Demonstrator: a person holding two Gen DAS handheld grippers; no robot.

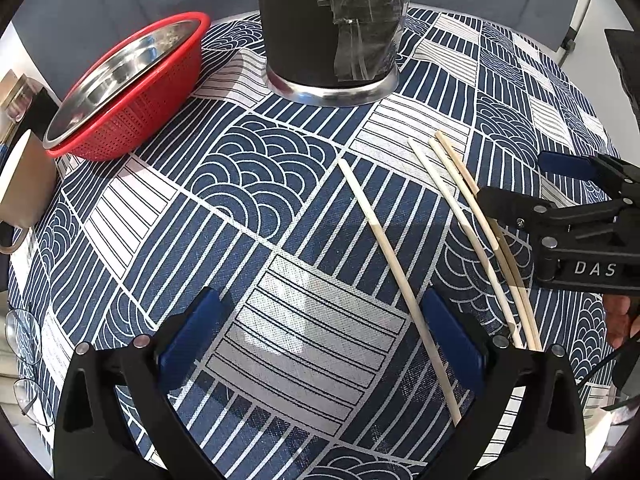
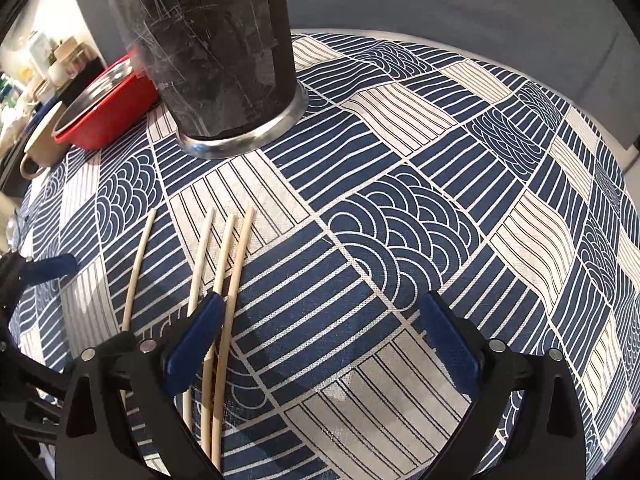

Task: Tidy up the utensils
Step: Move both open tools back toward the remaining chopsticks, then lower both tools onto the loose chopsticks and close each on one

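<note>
Several pale wooden chopsticks lie on the blue patterned tablecloth. One chopstick (image 1: 394,264) lies apart from three close together (image 1: 476,224); all show in the right wrist view too (image 2: 224,272). A tall dark utensil holder (image 1: 332,24) with a metal base stands behind them (image 2: 216,52). My left gripper (image 1: 320,332) is open and empty, low over the cloth, its right finger beside the lone chopstick. My right gripper (image 2: 320,332) is open and empty, its left finger over the three chopsticks. It shows in the left wrist view (image 1: 532,184).
A red colander (image 1: 132,88) holding a steel bowl stands at the left of the holder. A beige mug (image 1: 20,184) sits at the left table edge. Eyeglasses (image 1: 24,360) lie at the near left edge. A grey wall stands behind the table.
</note>
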